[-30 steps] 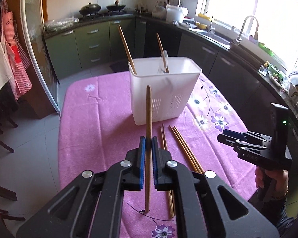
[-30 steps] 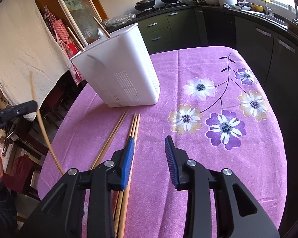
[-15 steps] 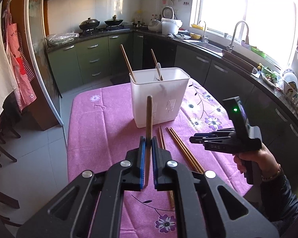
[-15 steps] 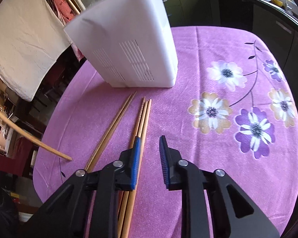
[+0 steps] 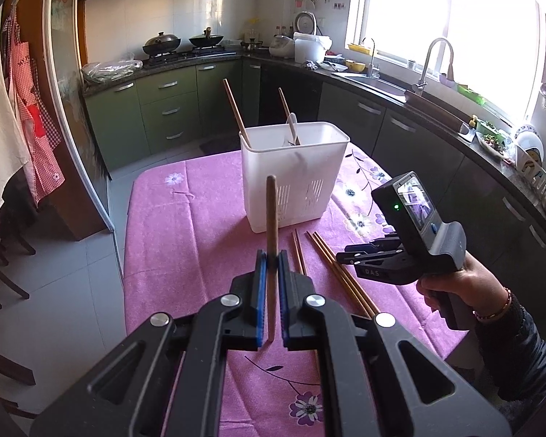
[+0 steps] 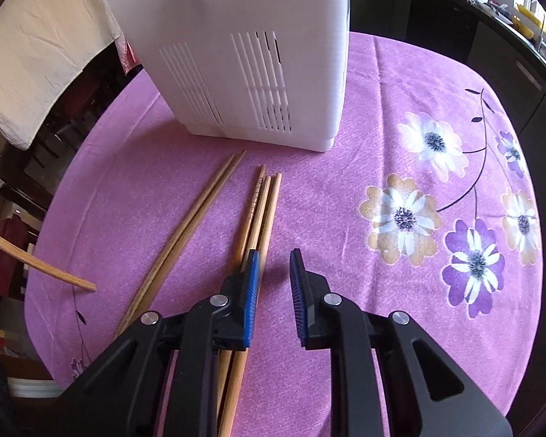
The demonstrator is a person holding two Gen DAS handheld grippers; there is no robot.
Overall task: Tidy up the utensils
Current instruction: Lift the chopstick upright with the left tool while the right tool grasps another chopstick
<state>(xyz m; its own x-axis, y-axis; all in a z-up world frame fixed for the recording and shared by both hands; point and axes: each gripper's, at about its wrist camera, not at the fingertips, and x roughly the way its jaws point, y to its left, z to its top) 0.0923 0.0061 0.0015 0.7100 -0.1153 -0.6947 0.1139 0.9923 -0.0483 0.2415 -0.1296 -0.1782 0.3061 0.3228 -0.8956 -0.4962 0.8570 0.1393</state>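
Note:
My left gripper [image 5: 270, 256] is shut on a wooden chopstick [image 5: 272, 225] and holds it upright above the table, short of the white utensil holder [image 5: 291, 178]. The holder has two chopsticks and a white spoon [image 5: 292, 127] in it. Several loose chopsticks [image 6: 258, 211] lie on the pink tablecloth in front of the holder [image 6: 244, 54]. My right gripper [image 6: 275, 266] is open, low over the cloth, with its left finger above the loose chopsticks. The held chopstick's lower end [image 6: 36, 266] shows at the left of the right wrist view.
The round table has a pink flowered cloth [image 5: 185, 240]. Kitchen counters, a sink [image 5: 375, 83] and a stove run along the back and right. Chairs [image 5: 3, 266] stand at the left. The right gripper's body and hand [image 5: 418, 251] are at the table's right side.
My left gripper has risen and pulled back with the chopstick. My right gripper has moved forward and down toward the loose chopsticks, and its fingers stand a little closer than one second ago.

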